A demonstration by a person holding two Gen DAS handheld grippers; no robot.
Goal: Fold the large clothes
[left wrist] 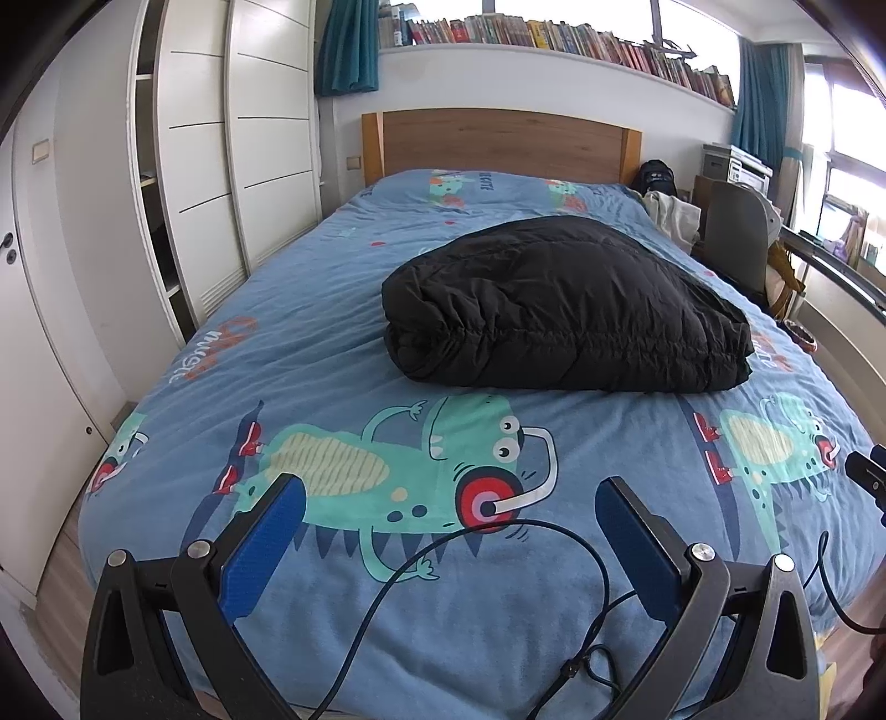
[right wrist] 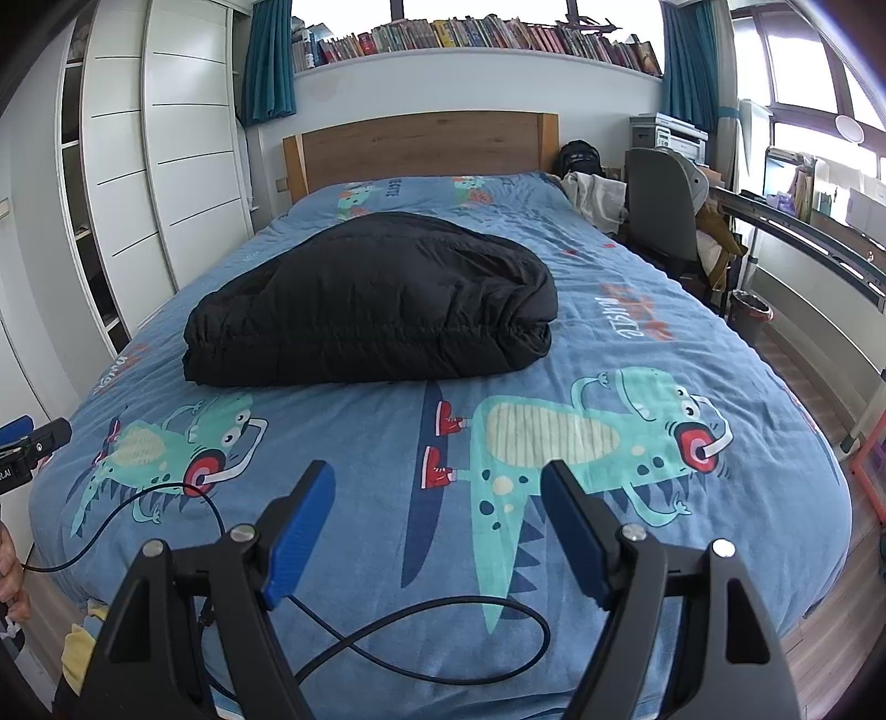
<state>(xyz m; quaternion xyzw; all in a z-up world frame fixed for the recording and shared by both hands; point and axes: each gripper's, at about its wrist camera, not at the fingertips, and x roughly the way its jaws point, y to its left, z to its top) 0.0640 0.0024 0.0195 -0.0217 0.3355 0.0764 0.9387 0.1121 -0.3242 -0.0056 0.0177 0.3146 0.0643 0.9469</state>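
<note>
A black puffy jacket lies folded into a thick bundle in the middle of the bed, also in the right wrist view as the jacket. My left gripper hovers open over the foot of the bed, well short of the jacket, with nothing between its blue pads. My right gripper is likewise open and empty above the dinosaur-print cover. Each gripper's tip shows at the edge of the other's view: the right one and the left one.
Black cables trail across the cover near the foot. White wardrobes line the left side. A wooden headboard stands behind, a shelf of books above. A grey chair, desk and bin stand to the right.
</note>
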